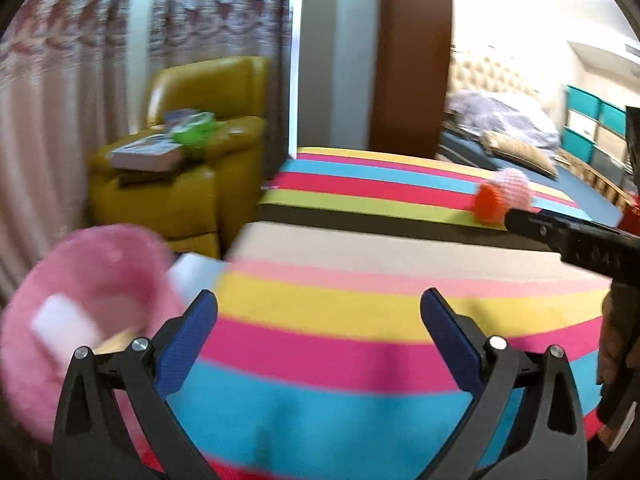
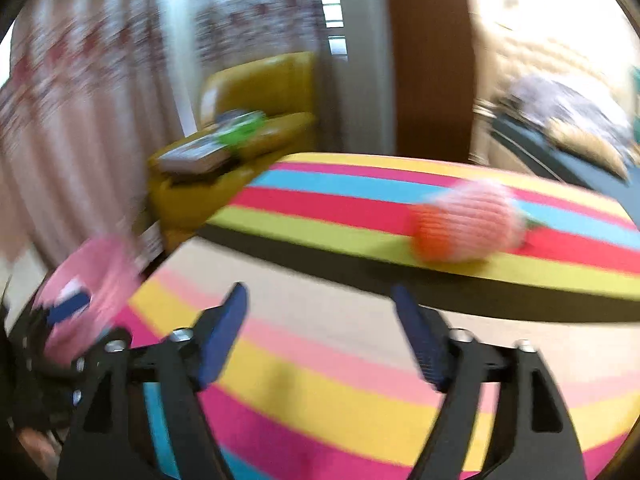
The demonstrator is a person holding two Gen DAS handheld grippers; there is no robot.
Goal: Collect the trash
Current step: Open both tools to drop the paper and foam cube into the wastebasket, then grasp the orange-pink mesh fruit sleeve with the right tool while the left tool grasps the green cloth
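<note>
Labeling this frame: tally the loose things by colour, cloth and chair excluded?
Pink bin: 1
White scraps in or beside it: 2
Orange and pink netted item: 1
Green item on armchair: 1
Book: 1
Total: 6

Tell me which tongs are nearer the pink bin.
Left. The left tongs hang open right beside the pink bin, which sits just off their left finger. The right tongs, also open, are farther across the striped cloth.

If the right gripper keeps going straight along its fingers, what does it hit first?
Probably the striped cloth itself: the open right gripper points down at bare stripes. The orange and pink netted object lies farther off, right of that line. Depth is blurred, so this is uncertain.
</note>
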